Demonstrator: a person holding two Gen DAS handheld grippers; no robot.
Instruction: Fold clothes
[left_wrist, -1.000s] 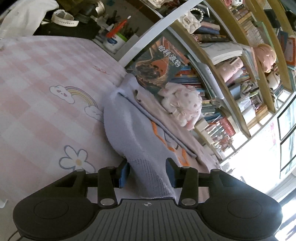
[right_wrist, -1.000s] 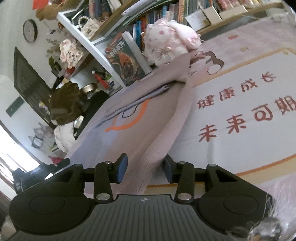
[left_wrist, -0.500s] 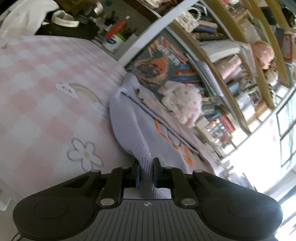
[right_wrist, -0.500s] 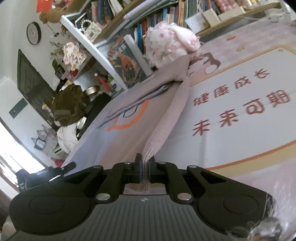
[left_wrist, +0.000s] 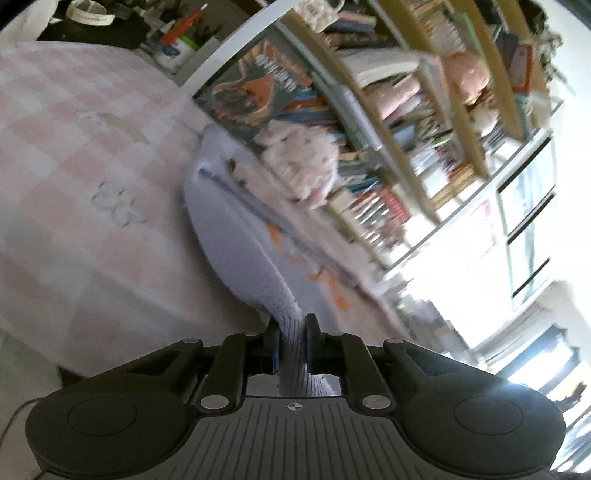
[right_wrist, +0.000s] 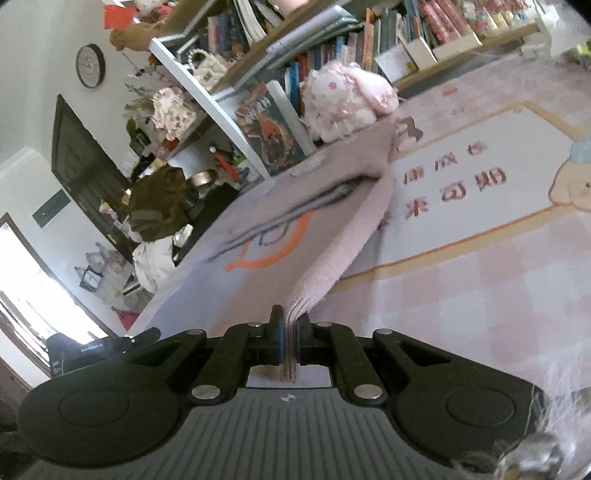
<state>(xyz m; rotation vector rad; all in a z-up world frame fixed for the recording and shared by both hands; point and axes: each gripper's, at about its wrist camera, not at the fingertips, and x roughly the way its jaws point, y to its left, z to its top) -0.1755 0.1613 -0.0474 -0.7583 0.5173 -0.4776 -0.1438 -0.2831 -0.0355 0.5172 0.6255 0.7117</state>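
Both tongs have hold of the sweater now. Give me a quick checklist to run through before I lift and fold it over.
1. Left tongs shut on the ribbed hem of the lilac knit sweater with the orange print: ok.
2. Right tongs shut on the sweater's pinkish ribbed edge: ok.
3. Enough fabric in each grip: ok, cloth runs past the pads of both tongs.
4. Far end of the sweater lying flat on the pink checked bedcover: cannot tell, the left view is blurred.
5. Pink spotted plush toy clear of the sweater's far end: cannot tell, it sits very close.
6. Sweater front smooth: ok in the right view.
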